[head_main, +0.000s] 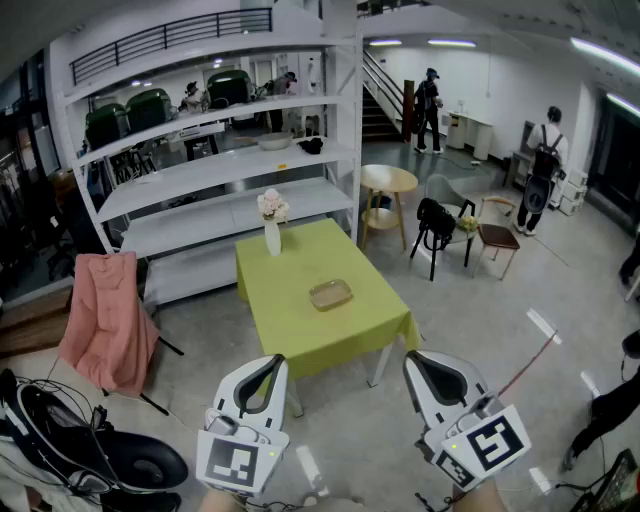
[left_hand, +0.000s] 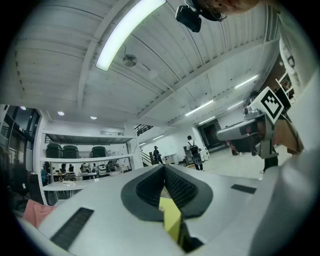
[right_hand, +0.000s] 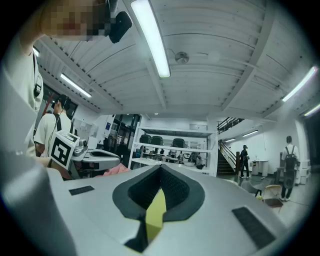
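Open floor on three sides of one green-clothed surface; shelving close behind its far edge at 12 o'clock, widest free lane at 3 o'clock, pink garment on a stand at 9 o'clock. On the surface: one shallow tray near centre, clear of every edge; one white vase of flowers at 11 o'clock of the tray, near the far edge, apart from the tray. Beyond, at 1 to 2 o'clock: one round side table, two chairs. Grippers, two: left gripper and right gripper, side by side over the floor at 6 o'clock of the surface, short of its near edge, touching nothing. Fingers of the left pressed together at the tips, nothing between; fingers of the right likewise together, nothing held.
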